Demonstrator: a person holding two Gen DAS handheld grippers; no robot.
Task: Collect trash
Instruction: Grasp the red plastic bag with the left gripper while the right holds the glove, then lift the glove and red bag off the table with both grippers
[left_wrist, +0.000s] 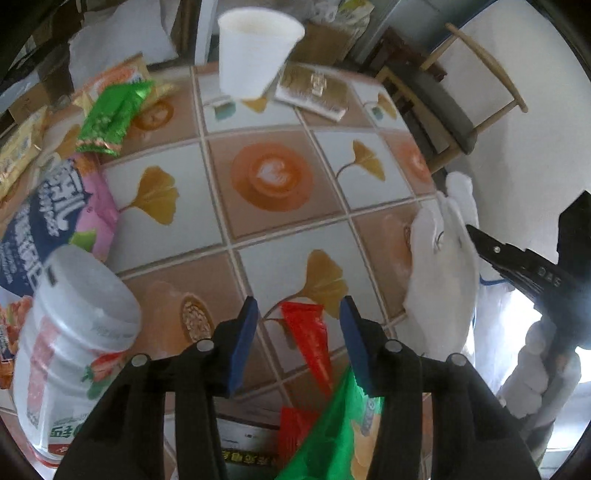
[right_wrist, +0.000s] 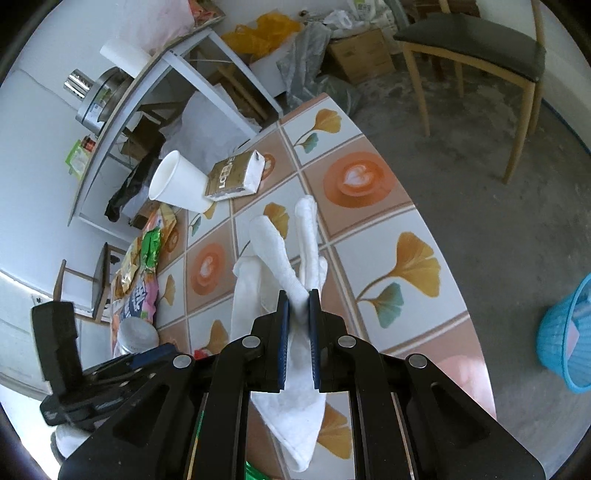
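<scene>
Our right gripper (right_wrist: 298, 295) is clamped tight on a white glove (right_wrist: 284, 258), blue pads pinching the cloth while its fingers fan out above the jaws and the cuff hangs below. Our left gripper (left_wrist: 299, 306) stands partly open over the tiled table (left_wrist: 229, 206), nothing pressed between its pads; a red wrapper (left_wrist: 308, 332) lies on the table in the gap between them, and a green chip bag (left_wrist: 332, 424) sits just below, overlapping the right pad in view.

Writing is scarce: the gold packet (right_wrist: 236, 175) shows letters we read only as "LC" before they blur (not enough to name a brand). The blue and pink snack bag (left_wrist: 40, 225) and the white jar (left_wrist: 77, 332) with strawberries carry Chinese print too smeared to read.

Around us: a white paper cup (left_wrist: 255, 51) at the far edge just beside the gold packet, a green foil pouch (left_wrist: 110, 114) among more wrappers at the left, a wooden chair (right_wrist: 476, 59) on the floor, and a blue mesh bin (right_wrist: 569, 332) standing off the table's edge.
</scene>
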